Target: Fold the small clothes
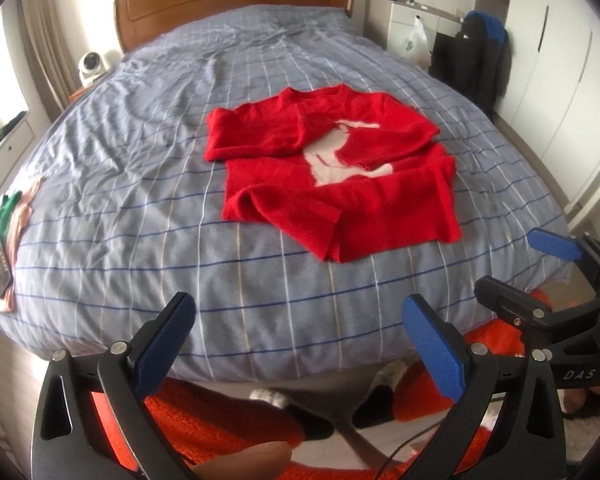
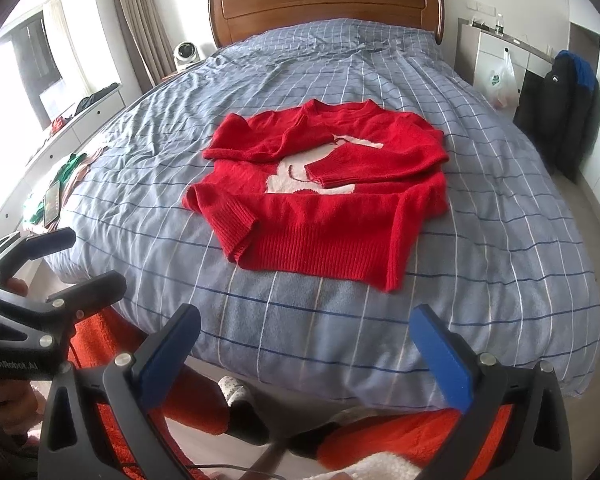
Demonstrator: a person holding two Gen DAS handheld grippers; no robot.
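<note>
A small red knit sweater (image 1: pixel 332 176) with a white figure on its chest lies flat in the middle of the bed, both sleeves folded in across the front; it also shows in the right wrist view (image 2: pixel 320 196). My left gripper (image 1: pixel 300 344) is open and empty, held back over the bed's near edge, well short of the sweater. My right gripper (image 2: pixel 308 352) is open and empty, also back at the near edge. Each gripper shows in the other's view: the right gripper (image 1: pixel 540 268) at the right, the left gripper (image 2: pixel 60 264) at the left.
The bed has a blue checked cover (image 1: pixel 140 184) and a wooden headboard (image 2: pixel 324 4). Green and pink clothes with a phone on top (image 1: pixel 0 248) lie at the bed's left edge. A dark jacket (image 2: pixel 560 116) hangs at the right by white cabinets. An orange rug (image 1: pixel 220 420) lies below.
</note>
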